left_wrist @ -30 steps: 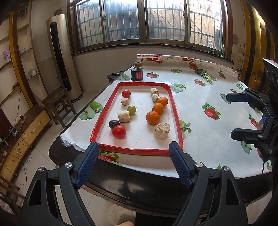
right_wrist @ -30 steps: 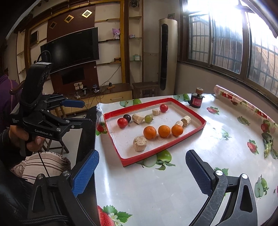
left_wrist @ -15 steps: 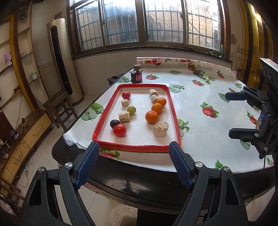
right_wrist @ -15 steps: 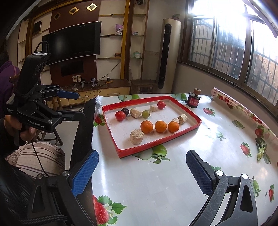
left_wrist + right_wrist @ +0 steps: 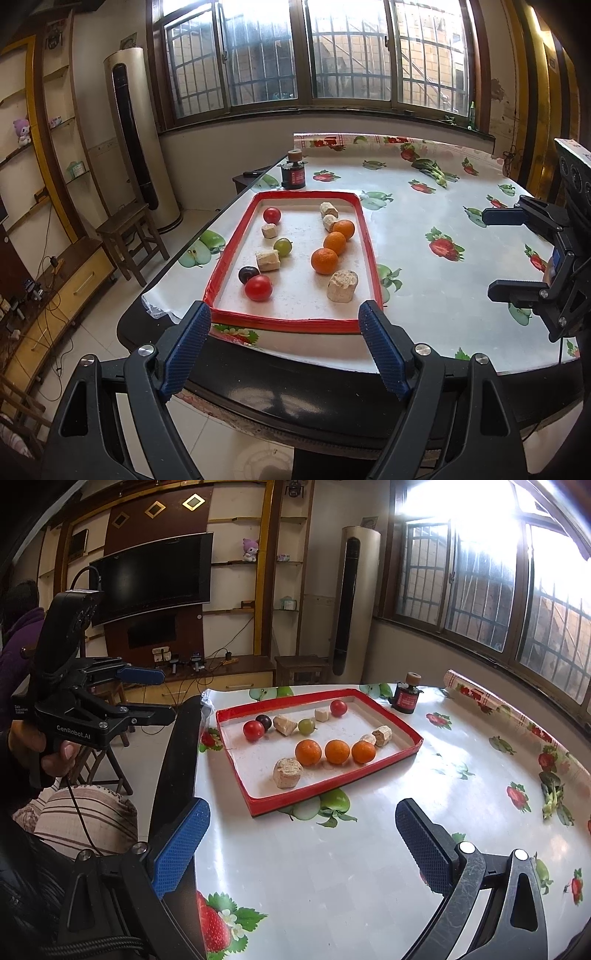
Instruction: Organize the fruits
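Glossy fruit-print tabletop (image 5: 332, 867): red-rimmed rectangular tray (image 5: 371, 258) holds 3 oranges (image 5: 324, 260), tomatoes, grapes, beige chunks. L tongs (image 5: 284, 347) & R tongs (image 5: 303, 842) both spread wide, empty, short of tray.

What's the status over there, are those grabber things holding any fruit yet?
Left hand-held gripper open, empty, short of the table edge. Right hand-held gripper open, empty, above the tablecloth. Fruit all in the red tray. Nothing in the way.

Barred windows (image 5: 314, 55) flood a tiled-floor living room with daylight (glare whitens the panes); a tower air conditioner (image 5: 136, 136), stool (image 5: 129, 236) and wall-mounted TV (image 5: 155, 576) line the walls
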`<state>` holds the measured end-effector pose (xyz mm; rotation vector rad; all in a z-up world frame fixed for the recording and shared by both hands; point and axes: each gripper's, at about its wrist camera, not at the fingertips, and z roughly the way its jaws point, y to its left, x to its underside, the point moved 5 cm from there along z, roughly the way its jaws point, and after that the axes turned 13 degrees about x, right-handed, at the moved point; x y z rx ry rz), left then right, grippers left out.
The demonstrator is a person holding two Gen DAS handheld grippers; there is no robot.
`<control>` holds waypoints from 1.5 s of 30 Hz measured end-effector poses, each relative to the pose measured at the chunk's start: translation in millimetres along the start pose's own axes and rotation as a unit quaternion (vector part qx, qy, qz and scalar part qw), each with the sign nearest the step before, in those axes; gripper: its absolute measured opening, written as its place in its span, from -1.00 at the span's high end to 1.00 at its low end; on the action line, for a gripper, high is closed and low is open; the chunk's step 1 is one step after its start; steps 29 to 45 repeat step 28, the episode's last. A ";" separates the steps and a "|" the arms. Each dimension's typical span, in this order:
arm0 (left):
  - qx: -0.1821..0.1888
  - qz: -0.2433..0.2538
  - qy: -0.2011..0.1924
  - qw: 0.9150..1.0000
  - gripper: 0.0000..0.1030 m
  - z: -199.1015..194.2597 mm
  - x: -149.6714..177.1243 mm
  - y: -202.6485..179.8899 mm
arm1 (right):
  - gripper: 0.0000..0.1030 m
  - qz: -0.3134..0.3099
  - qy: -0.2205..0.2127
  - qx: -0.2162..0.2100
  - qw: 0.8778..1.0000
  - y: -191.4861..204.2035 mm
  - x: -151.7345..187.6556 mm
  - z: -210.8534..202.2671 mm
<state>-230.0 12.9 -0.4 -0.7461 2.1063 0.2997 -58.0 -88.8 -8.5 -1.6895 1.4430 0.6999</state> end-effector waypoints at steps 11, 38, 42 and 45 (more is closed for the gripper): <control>0.005 0.007 -0.005 1.000 -0.60 1.6 -1.1 -8.9 | -0.97 0.015 0.000 0.005 1.000 -8.6 8.5 -5.0; 0.000 0.010 -0.003 1.000 -0.60 5.4 -1.2 -7.6 | -0.97 0.024 0.004 0.001 1.000 -9.2 14.5 -4.6; 0.000 0.010 -0.003 1.000 -0.60 5.4 -1.2 -7.6 | -0.97 0.024 0.004 0.001 1.000 -9.2 14.5 -4.6; 0.000 0.010 -0.003 1.000 -0.60 5.4 -1.2 -7.6 | -0.97 0.024 0.004 0.001 1.000 -9.2 14.5 -4.6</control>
